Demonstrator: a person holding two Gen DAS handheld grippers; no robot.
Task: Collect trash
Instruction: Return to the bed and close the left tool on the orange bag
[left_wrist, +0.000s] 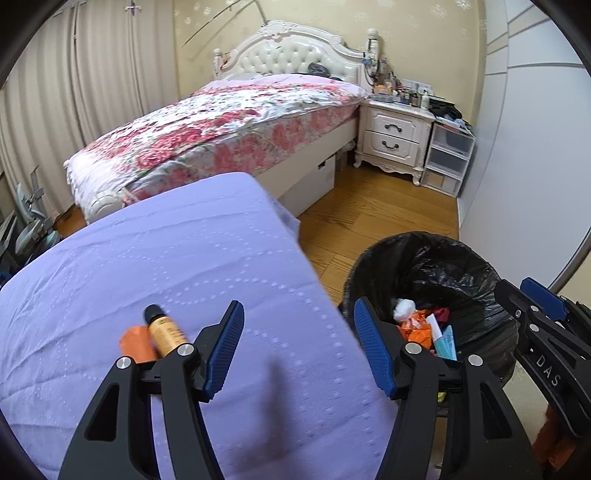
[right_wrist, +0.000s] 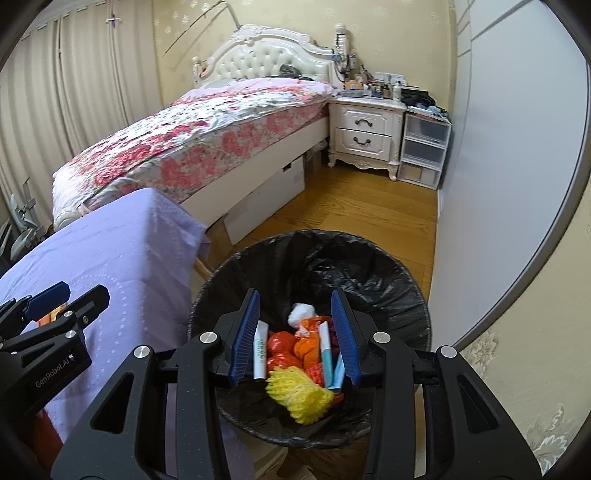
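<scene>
**Inspector:** Two grippers in view, both empty. Surroundings first.

**Assistant:** Bed with a floral quilt (left_wrist: 221, 125) at the rear, white nightstand (left_wrist: 393, 134) beside it, clear plastic drawer unit (left_wrist: 448, 157) next to that. Wooden floor (left_wrist: 376, 206) between bed and bin.

**Inspector:** Obstructions?

**Assistant:** Lavender-covered surface (left_wrist: 166, 258) sits just left of the bin; its corner lies close to the rim. Nothing covers the bin mouth.

**Inspector:** Trash location?

**Assistant:** Black-lined trash bin (right_wrist: 388, 280) holds a yellow mesh net (right_wrist: 299, 395), orange wrappers (right_wrist: 295, 347), a white wad (right_wrist: 301, 314) and two tubes. On the lavender cloth, an amber bottle with a black cap (left_wrist: 164, 328) lies against an orange scrap (left_wrist: 135, 343).

**Inspector:** Left gripper?

**Assistant:** Left gripper (left_wrist: 299, 347) has its jaws well apart, nothing between them; it hangs over the cloth's edge, the bottle just to its left.

**Inspector:** Right?

**Assistant:** Right gripper (right_wrist: 299, 332) is partly open above the bin, pads clear of the trash below.
</scene>
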